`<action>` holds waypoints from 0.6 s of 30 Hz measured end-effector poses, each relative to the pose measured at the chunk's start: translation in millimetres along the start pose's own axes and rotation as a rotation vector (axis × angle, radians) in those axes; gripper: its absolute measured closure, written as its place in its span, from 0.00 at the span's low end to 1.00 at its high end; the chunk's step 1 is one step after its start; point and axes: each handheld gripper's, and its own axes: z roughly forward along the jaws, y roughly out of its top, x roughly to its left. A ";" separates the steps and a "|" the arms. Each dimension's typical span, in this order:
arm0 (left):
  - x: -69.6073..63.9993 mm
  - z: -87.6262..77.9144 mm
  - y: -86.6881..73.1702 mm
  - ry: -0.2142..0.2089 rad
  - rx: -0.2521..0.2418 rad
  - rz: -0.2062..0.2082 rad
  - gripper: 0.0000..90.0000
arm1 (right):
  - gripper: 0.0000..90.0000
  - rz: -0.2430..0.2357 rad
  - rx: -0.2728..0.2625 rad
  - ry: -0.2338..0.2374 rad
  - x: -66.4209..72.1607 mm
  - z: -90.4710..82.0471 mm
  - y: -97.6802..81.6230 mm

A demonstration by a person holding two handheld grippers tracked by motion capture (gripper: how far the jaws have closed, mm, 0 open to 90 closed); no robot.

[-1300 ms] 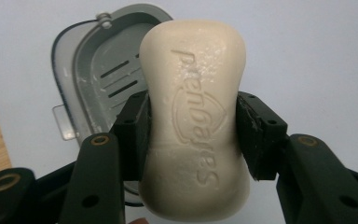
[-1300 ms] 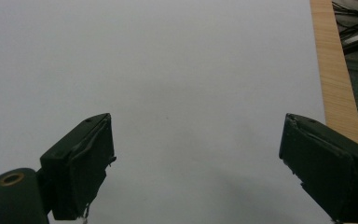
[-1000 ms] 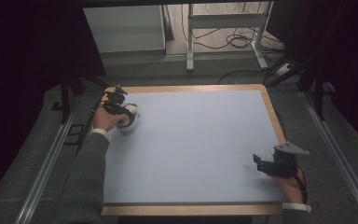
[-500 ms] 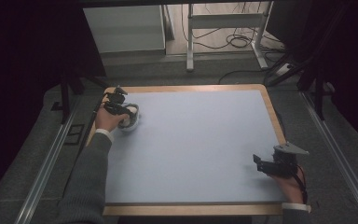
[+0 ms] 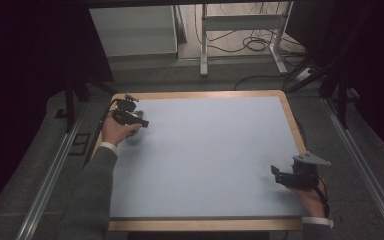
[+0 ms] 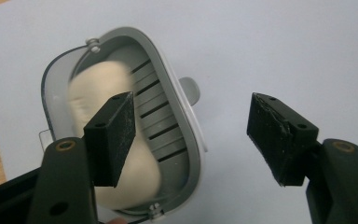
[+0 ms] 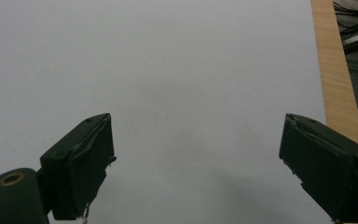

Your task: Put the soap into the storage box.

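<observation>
**Left fingers released over the grey container; right side idle**

High view: The left gripper [image 5: 136,120] sits at the far left corner of the bench [image 5: 210,155], directly above a small pale container [image 5: 136,134] that rests on the blue mat just inside the wooden edge. The right gripper [image 5: 280,176] rests near the right front corner, well apart from the container. Against the earlier frames, neither hand has visibly shifted, and the container lies where it lay.

Left gripper view: The fingers [image 6: 114,135] have just been opening and now stand spread. One finger hangs over the container's open mouth, the other over bare mat beside it; the rim lies between them, unpressed. The grey container [image 6: 177,121] has a slotted inner wall, a wire bail, and a cream-coloured lump [image 6: 98,93] inside. Judgement: the container has been let go, set in place at this corner.

Right gripper view: The fingers [image 7: 81,163] stand wide apart over bare mat, grasping nothing.
</observation>
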 end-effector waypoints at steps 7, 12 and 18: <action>-13.4 -16.2 -15.5 -0.036 -0.045 0.049 0.32 | 0.11 -0.004 -0.011 0.012 2.3 0.4 3.4; -25.6 -24.0 -31.0 -0.059 -0.076 0.094 0.31 | 0.11 -0.011 -0.012 0.018 3.1 2.5 5.1; -38.2 -21.4 -53.5 -0.085 -0.097 0.138 0.31 | 0.11 -0.016 -0.004 0.016 3.9 2.6 3.3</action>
